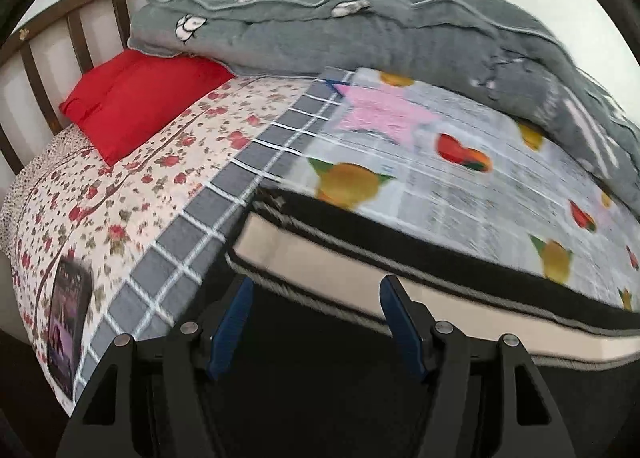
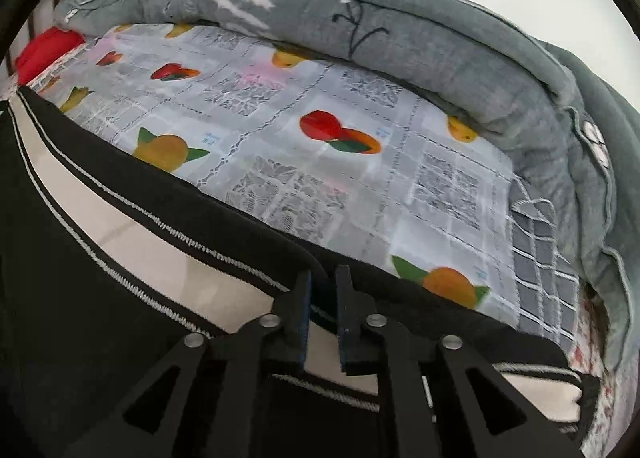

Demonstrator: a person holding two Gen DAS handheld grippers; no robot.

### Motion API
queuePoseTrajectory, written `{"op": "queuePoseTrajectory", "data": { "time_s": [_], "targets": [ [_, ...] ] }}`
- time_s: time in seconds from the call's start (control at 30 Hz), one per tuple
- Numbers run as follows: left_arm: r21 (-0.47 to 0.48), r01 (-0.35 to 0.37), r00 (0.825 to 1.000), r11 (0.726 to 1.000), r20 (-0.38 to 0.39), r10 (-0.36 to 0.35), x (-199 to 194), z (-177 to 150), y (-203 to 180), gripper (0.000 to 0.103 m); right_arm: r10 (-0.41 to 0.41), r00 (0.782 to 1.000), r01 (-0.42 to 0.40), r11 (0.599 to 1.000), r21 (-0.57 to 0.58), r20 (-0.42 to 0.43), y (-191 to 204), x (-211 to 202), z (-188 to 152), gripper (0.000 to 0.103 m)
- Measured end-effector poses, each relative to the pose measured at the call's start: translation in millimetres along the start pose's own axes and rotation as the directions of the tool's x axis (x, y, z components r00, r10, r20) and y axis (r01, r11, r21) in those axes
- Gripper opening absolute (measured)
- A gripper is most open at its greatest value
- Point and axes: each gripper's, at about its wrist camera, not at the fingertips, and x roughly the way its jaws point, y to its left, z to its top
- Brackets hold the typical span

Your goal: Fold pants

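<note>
The pants are black with a cream side stripe edged in white stitching (image 1: 344,254). They lie along the near edge of the bed. In the left wrist view my left gripper (image 1: 316,290) is open, its blue-padded fingers (image 1: 236,310) standing wide apart over the black cloth just short of the stripe. In the right wrist view the pants (image 2: 132,234) run from left to lower right. My right gripper (image 2: 322,278) is shut on a fold of the pants' black cloth.
The bed carries a grey fruit-print sheet (image 2: 320,178), a floral sheet (image 1: 132,178) and a grey checked strip (image 1: 224,194). A red pillow (image 1: 136,98) lies by the wooden headboard (image 1: 36,58). A grey quilt (image 1: 400,30) is bunched along the far side. A phone (image 1: 66,322) lies at the left.
</note>
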Motion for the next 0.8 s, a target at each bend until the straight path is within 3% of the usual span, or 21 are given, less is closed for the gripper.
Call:
{"op": "queuePoseTrajectory", "data": {
  "time_s": [0.03,0.1,0.17,0.23,0.27,0.3,0.37,0.43,0.57,0.73,0.8],
  "targets": [
    [0.006,-0.006,1.000,1.000,-0.003,0.006,8,7,2,0.064,-0.031,0.999,0.031,0.999,0.012,0.020,-4,-11,-2,0.016],
    [0.019,-0.033,0.999,0.999,-0.008,0.033,22,19,3,0.064,-0.071,0.996,0.070,0.997,0.033,0.045,-13,-21,-4,0.042],
    [0.024,-0.067,0.998,0.998,-0.011,0.067,37,27,4,0.057,-0.074,0.997,0.071,0.995,0.076,0.030,-27,-22,-5,0.046],
    [0.019,-0.074,0.996,0.997,-0.041,0.075,54,30,5,0.041,-0.080,0.997,0.081,0.992,0.100,-0.013,-36,-13,-8,0.046],
    [0.042,-0.084,0.995,0.996,-0.042,0.086,59,29,2,0.025,-0.093,0.995,0.097,0.990,0.104,-0.037,-38,-6,-10,0.046],
    [0.079,-0.086,0.996,0.993,-0.029,0.089,58,29,-3,0.022,-0.099,0.994,0.104,0.989,0.104,-0.049,-39,-2,-12,0.046],
    [0.121,-0.101,0.994,0.987,0.053,0.095,41,30,-8,0.021,-0.115,0.992,0.120,0.987,0.103,-0.048,-36,1,-12,0.046],
    [0.050,-0.060,0.994,0.997,0.097,0.055,25,40,5,0.021,-0.114,0.993,0.117,0.987,0.108,-0.034,-36,-3,-9,0.045],
    [-0.018,-0.050,0.997,0.999,0.058,0.051,49,47,17,0.021,-0.165,0.986,0.164,0.977,0.136,-0.004,-45,-3,-4,0.045],
    [0.017,-0.116,0.992,0.993,0.046,0.115,67,42,3,0.023,-0.141,0.989,0.145,0.967,0.207,-0.036,-62,19,-12,0.049],
    [0.033,-0.132,0.990,0.991,0.050,0.130,60,41,0,0.030,-0.146,0.988,0.152,0.966,0.207,-0.042,-61,20,-11,0.049]
  ]
}}
